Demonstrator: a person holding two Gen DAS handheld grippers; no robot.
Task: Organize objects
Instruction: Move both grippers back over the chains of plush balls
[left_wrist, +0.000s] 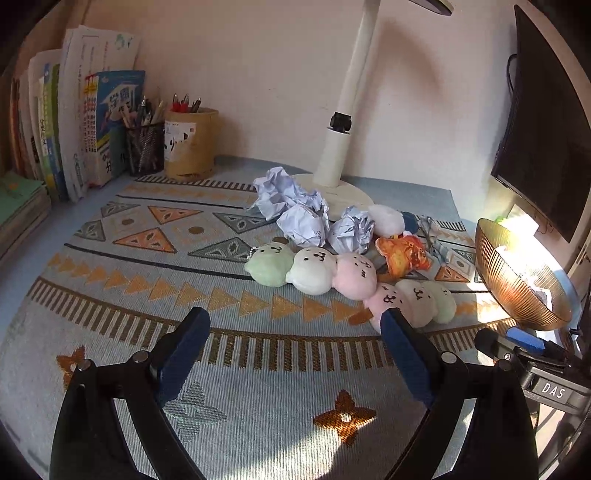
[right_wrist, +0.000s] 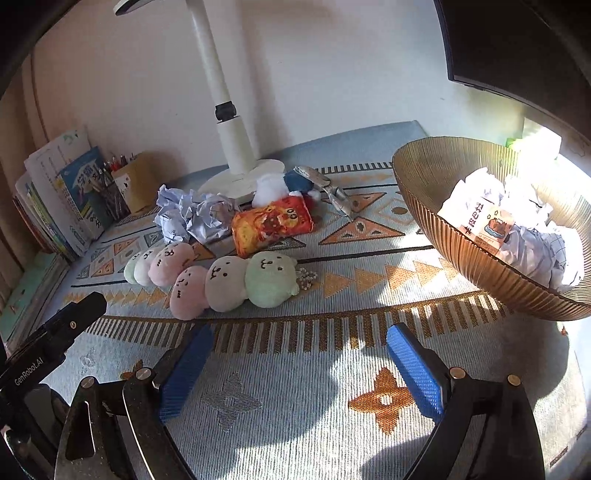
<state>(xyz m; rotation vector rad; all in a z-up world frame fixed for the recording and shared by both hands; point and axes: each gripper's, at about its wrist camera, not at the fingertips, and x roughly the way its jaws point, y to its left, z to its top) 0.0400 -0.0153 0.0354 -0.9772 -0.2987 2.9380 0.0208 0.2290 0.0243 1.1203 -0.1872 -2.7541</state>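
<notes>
Two three-ball plush strings lie mid-mat, one further left (left_wrist: 314, 269) (right_wrist: 159, 264) and one nearer the bowl (left_wrist: 413, 299) (right_wrist: 236, 282). Behind them lie crumpled paper balls (left_wrist: 295, 206) (right_wrist: 195, 216), an orange plush pouch (left_wrist: 404, 254) (right_wrist: 273, 225), a white-and-blue plush (left_wrist: 388, 219) (right_wrist: 280, 186) and a crumpled silver wrapper (right_wrist: 334, 194). A ribbed amber bowl (left_wrist: 517, 291) (right_wrist: 424, 192) at the right holds paper balls and a small carton (right_wrist: 480, 221). My left gripper (left_wrist: 295, 350) and right gripper (right_wrist: 299, 373) are open and empty over the near mat.
A white lamp base and post (left_wrist: 343, 147) (right_wrist: 236, 162) stand at the back. Books (left_wrist: 74, 129), a mesh pen cup (left_wrist: 146, 147) and a tan pen holder (left_wrist: 190, 144) line the back left. A dark monitor (left_wrist: 543, 129) hangs at right.
</notes>
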